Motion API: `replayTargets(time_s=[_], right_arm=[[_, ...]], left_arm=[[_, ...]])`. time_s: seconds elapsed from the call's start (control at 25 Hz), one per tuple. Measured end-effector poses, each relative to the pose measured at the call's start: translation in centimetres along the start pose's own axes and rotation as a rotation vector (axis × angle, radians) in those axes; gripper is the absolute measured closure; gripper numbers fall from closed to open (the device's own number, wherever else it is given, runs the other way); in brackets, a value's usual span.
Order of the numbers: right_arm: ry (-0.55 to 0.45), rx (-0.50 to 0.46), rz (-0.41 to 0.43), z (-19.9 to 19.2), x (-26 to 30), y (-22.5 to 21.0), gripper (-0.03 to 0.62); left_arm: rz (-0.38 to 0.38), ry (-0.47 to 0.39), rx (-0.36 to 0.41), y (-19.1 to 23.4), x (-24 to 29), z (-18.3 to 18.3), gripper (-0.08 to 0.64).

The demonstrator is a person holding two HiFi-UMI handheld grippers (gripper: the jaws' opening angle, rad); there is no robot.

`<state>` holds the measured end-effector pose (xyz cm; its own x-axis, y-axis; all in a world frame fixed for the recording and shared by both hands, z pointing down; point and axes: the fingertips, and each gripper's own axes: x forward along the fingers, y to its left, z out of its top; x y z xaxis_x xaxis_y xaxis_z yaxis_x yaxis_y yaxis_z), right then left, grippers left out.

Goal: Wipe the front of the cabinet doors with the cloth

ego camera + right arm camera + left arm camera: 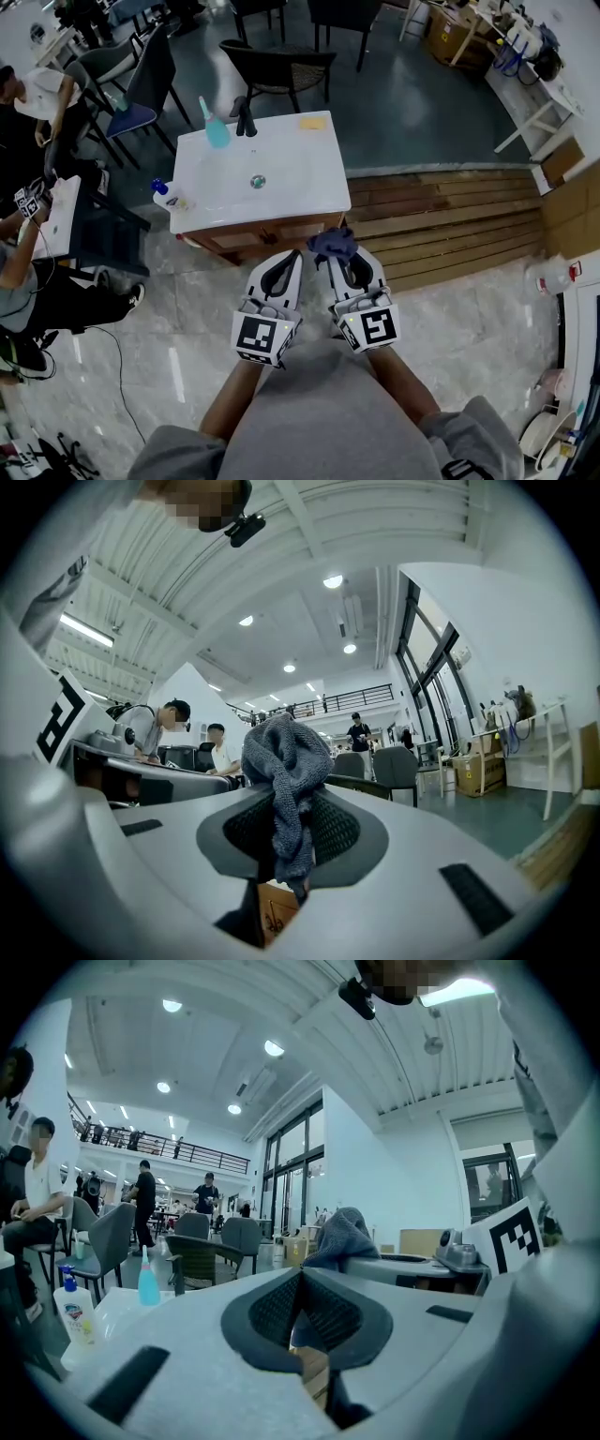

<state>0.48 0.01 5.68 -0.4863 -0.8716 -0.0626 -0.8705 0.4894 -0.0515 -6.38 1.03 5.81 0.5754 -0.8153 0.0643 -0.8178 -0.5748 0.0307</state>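
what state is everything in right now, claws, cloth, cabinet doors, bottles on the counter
left claw: shut, nothing between its jaws
right claw: shut on the cloth
cloth: bunched up, pinched at the jaw tips, standing up above them
cabinet doors: look shut, seen steeply from above
blue bottle: upright on the counter
white bottle: upright at the counter's corner

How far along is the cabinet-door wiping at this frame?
Done: the cloth is picked up and clamped in the right gripper. In hand: both grippers sit close to the cabinet front, with the cloth leading; whether it touches the wood cannot be told. Left: apparently the whole wipe across the doors. The left gripper is shut and empty.
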Motion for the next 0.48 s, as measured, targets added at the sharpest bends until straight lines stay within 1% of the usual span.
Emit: replayTargets(time_s=[0.2,0.48], right_arm=[[-0.01,0.012,-0.008,0.09,0.12,-0.21,0.515],[-0.012,0.022,0.007,-0.26,0.33,-0.25,0.515]], left_arm=[[-0.006,-0.001,0.011,0.05,0.14,0.3,0.554],[-0.011,-0.005,0.018,0.26,0.23,0.12,0.554]])
